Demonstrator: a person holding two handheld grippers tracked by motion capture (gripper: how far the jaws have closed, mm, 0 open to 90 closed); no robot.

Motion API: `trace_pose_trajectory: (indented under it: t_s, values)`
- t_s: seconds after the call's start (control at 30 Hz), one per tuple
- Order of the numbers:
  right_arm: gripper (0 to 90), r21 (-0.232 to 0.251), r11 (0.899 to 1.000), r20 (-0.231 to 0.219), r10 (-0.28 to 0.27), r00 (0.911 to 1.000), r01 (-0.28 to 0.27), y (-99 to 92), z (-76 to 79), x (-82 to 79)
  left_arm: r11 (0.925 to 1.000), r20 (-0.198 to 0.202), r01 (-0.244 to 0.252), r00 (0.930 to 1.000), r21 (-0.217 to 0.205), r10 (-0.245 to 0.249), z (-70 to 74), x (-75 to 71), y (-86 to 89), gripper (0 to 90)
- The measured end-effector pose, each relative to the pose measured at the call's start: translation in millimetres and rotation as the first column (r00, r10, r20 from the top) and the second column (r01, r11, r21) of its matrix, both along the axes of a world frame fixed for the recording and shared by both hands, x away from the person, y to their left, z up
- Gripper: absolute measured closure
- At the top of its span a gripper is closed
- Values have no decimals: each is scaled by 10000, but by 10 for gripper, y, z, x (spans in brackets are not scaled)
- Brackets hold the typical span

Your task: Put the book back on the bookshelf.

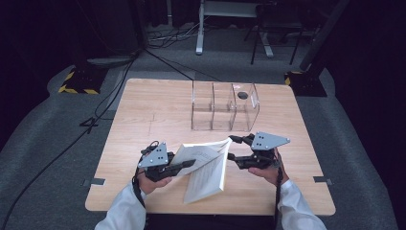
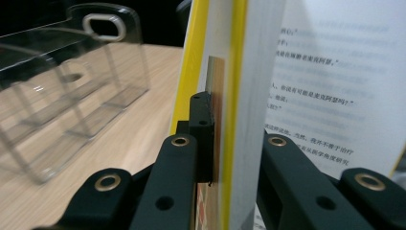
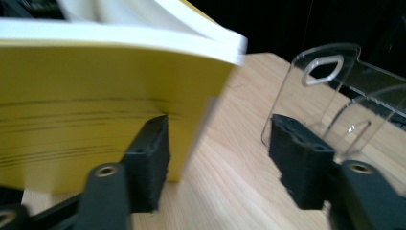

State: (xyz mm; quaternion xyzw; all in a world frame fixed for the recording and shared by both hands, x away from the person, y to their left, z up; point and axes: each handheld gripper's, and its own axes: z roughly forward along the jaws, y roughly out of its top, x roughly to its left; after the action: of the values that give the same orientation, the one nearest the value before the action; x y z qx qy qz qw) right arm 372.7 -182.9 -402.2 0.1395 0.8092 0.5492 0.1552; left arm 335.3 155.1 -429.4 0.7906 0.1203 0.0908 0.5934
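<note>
While the left gripper (image 1: pixel 184 165) clamps its jaws on the yellow-edged cover and a block of pages of the open book (image 1: pixel 207 167), holding it above the table (image 1: pixel 139 120), the right gripper (image 1: pixel 233 148) stands open, one finger (image 3: pixel 152 158) against the yellow cover. It should probably close squarely on that edge before lifting. Printed Chinese text lies beside the left fingers, too blurred to read. A clear organizer (image 1: pixel 225 106) stands beyond.

Table brightly lit amid dark surroundings; both gripper views look somewhat blurred up close.
</note>
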Motion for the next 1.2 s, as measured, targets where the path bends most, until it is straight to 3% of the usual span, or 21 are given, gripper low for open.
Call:
trace_pose_trajectory:
  t_s: [0.1,0.27,0.37,0.43,0.5,0.53,0.57,0.6,0.63,0.8,0.83,0.87,0.93,1.03,1.1,1.2]
  values:
    - [330,17,9993,-172,377,9991,-377,-69,-24,6,9968,-306,649,9973,-468,-664,-11,7,-26,824]
    - [311,147,9947,-310,1025,9943,-1020,-135,-26,16,9900,-560,1223,9904,-703,-1264,-28,38,-68,824]
    - [310,382,9829,-479,1820,9821,-1803,-165,-12,23,9840,-687,1510,9851,-942,-1577,-45,76,-114,824]
    - [331,492,9684,-388,2464,9684,-2444,-166,41,-9,9813,-772,1607,9826,-1056,-1692,-64,108,-174,823]
    - [360,509,9662,-363,2546,9664,-2526,-162,56,-18,9812,-805,1585,9825,-1098,-1677,-68,120,-191,820]
    - [429,573,9631,-164,2642,9643,-2629,-151,95,-54,9819,-862,1356,9853,-1318,-1477,-79,150,-204,807]
    - [480,521,9664,-42,2522,9677,-2516,-142,114,-67,9819,-862,1356,9853,-1318,-1477,-79,150,-204,801]
    - [480,521,9664,-42,2522,9677,-2516,-142,114,-67,9814,-875,1256,9864,-1449,-1392,-78,162,-197,801]
    - [602,605,9617,103,2672,9636,-2673,-143,146,-85,9844,-920,1073,9884,-1398,-1208,-88,178,-189,776]
    - [703,334,9719,436,2314,9719,-2329,-95,184,-122,9859,-1004,740,9909,-1500,-896,-104,188,-127,715]
    - [720,381,9713,431,2332,9715,-2349,-94,186,-116,9860,-1023,592,9919,-1557,-757,-96,194,-105,665]
    - [736,462,9697,408,2380,9704,-2398,-97,186,-105,9864,-1089,144,9935,-1638,-326,-86,212,-29,645]
    - [746,499,9696,370,2378,9706,-2395,-100,187,-99,9853,-1161,-133,9932,-1702,-66,-85,227,29,636]
    - [759,478,9733,411,2228,9740,-2247,-84,193,-103,9872,-1279,-670,9906,-1450,484,-95,261,126,568]
    - [760,434,9752,427,2151,9757,-2169,-74,202,-104,9902,-1203,-951,9893,-1027,825,-104,271,190,555]
    - [756,543,9769,219,2059,9783,-2068,-83,209,-95,9885,-1122,-1463,9836,-394,1411,-126,283,297,521]
